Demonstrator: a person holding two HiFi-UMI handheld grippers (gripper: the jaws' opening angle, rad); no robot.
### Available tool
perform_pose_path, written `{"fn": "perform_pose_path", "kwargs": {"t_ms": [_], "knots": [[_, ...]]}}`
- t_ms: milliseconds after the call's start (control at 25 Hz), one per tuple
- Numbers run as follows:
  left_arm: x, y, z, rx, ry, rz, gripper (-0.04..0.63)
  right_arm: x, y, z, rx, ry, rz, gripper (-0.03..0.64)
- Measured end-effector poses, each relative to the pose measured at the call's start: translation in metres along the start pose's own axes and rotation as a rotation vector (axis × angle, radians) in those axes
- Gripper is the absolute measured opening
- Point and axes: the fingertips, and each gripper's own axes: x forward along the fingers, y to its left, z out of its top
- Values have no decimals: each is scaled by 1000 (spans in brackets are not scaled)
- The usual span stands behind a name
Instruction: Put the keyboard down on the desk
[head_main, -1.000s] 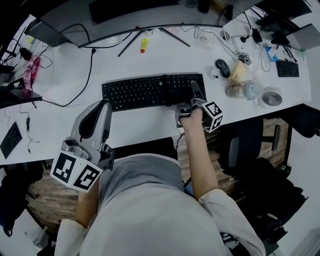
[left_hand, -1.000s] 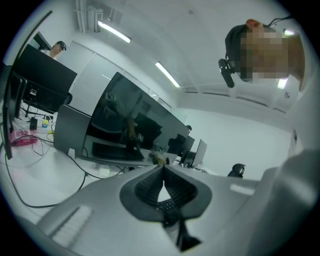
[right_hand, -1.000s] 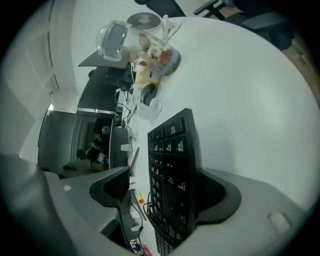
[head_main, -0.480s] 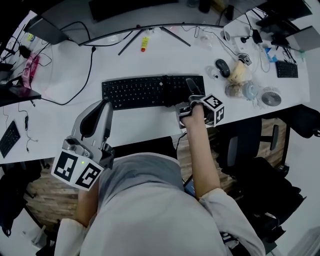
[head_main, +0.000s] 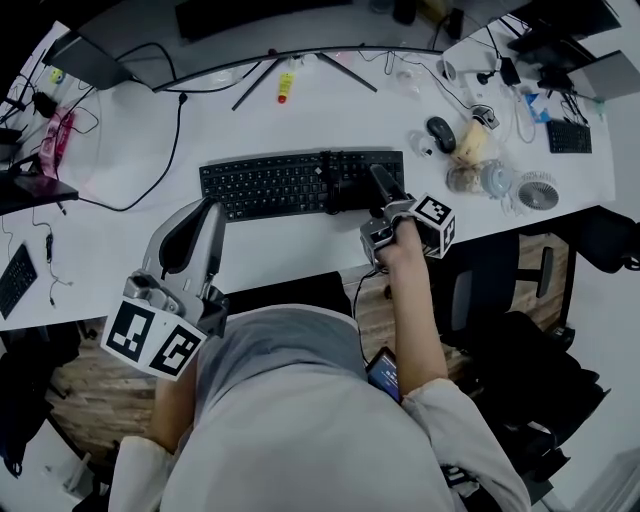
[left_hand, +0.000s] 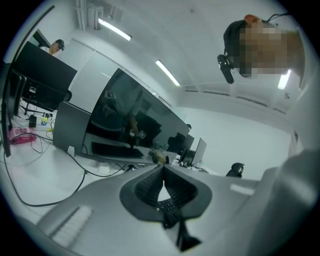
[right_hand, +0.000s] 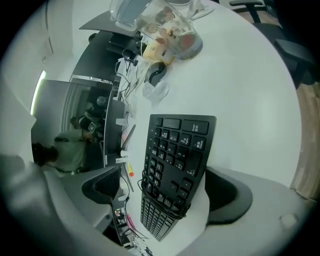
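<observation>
The black keyboard (head_main: 290, 183) lies flat on the white desk (head_main: 300, 250), its cord wound round its middle. In the right gripper view the keyboard (right_hand: 175, 165) runs between my right gripper's (right_hand: 167, 189) jaws, which are opening; the left pad stands clear of the keys and no pad presses on it. From the head view the right gripper (head_main: 378, 195) sits at the keyboard's right end. My left gripper (head_main: 195, 222) hangs over the desk's front edge, left of the keyboard and away from it. In its own view the left gripper (left_hand: 163, 170) has its jaws together, holding nothing.
A mouse (head_main: 440, 133), a clear jar (head_main: 468, 178) and a small fan (head_main: 537, 190) crowd the desk's right end. Monitor stand legs (head_main: 300, 62) and a yellow marker (head_main: 287, 85) lie behind the keyboard. A black cable (head_main: 160, 170) loops at the left. A chair (head_main: 500, 290) stands on the right.
My right gripper's jaws have spread wider and the hand has swung slightly to the right. The keyboard stays flat on the desk. The left gripper has hardly moved.
</observation>
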Motion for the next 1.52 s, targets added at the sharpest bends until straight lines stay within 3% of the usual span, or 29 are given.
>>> {"fn": "perform_pose_path", "kwargs": {"t_ms": [240,360,800,1240,1400,1520], "knots": [[2,-4,0,-6,-3,-18,0,-14,3,-9,-66,36,48,490],[2,-5,1,-5,-8,-26,0,-25,18,-19,-129,67,111,370],[-3,-16,0,1,-26,-47,0,-69,48,-33,-359,95,197,232],[-13,-28,-3,10,-46,-62,0,-110,78,-44,-632,36,267,166],[-17,-32,-6,16,-43,-68,0,-124,107,-62,-738,27,401,126],[-21,-31,-7,21,-39,-61,0,-134,119,-74,-769,16,445,89]]}}
